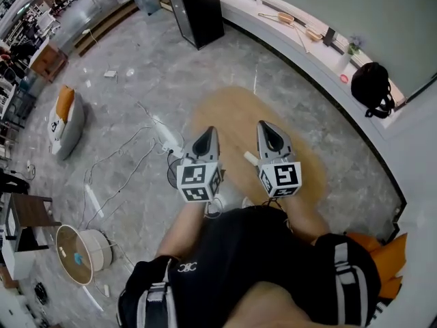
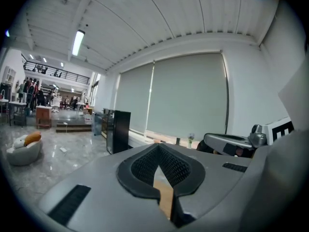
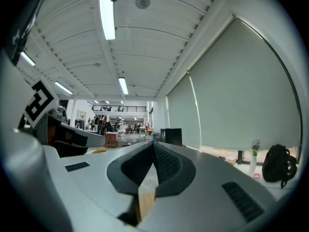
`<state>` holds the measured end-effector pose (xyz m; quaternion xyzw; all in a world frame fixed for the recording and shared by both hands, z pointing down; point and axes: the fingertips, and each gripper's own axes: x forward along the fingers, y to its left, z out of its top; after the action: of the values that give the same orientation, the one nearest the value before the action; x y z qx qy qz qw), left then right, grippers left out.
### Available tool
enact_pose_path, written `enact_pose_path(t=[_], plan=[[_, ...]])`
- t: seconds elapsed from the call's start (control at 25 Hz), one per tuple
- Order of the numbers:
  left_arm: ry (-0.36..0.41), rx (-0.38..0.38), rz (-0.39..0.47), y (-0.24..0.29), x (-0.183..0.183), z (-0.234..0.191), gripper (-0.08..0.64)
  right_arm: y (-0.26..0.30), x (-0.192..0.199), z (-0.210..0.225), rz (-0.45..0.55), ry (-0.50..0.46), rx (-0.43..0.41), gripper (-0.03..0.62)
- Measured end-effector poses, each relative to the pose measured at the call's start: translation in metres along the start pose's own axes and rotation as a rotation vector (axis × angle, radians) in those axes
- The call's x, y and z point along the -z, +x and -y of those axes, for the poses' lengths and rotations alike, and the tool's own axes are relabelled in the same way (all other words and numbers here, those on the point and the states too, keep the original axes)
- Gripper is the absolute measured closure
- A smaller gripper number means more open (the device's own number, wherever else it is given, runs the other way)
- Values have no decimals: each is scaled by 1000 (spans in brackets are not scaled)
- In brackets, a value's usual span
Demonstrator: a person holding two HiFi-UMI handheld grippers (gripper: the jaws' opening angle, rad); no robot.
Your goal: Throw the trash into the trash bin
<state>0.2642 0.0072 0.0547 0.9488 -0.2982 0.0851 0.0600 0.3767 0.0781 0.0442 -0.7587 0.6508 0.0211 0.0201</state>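
No trash shows in any view. My left gripper point(image 1: 208, 131) and right gripper point(image 1: 267, 126) are held side by side at waist height over a tan oval rug point(image 1: 232, 115). Both point away from the body. In the left gripper view the left gripper point(image 2: 157, 145) has its jaws closed tip to tip with nothing between them. The right gripper point(image 3: 153, 143) looks the same in its own view, shut and empty. A round white drum with a tan face point(image 1: 78, 253) stands on the floor at lower left. I cannot tell whether it is a bin.
A white beanbag with an orange cushion point(image 1: 65, 120) lies far left. Cables and a power strip point(image 1: 167, 139) trail over the grey floor left of the rug. A black cabinet point(image 1: 198, 9) stands ahead. A black backpack point(image 1: 373, 87) sits on the curved white ledge point(image 1: 300, 43).
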Motion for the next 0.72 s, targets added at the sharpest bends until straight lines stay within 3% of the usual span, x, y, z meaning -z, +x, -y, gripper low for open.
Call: enact_pose_path(t=[0.32,0.52,0.72], plan=[[-28,15,-50,12,22,-6,548,18,44,-3,-116,-50,-27,580],[-43,11,-121,18,56,-13,548,27,91,-8,-249,-42,-64,580],[-62,19,-192,32,100,-18,548,35,153,-6,-415,47,-111,492]])
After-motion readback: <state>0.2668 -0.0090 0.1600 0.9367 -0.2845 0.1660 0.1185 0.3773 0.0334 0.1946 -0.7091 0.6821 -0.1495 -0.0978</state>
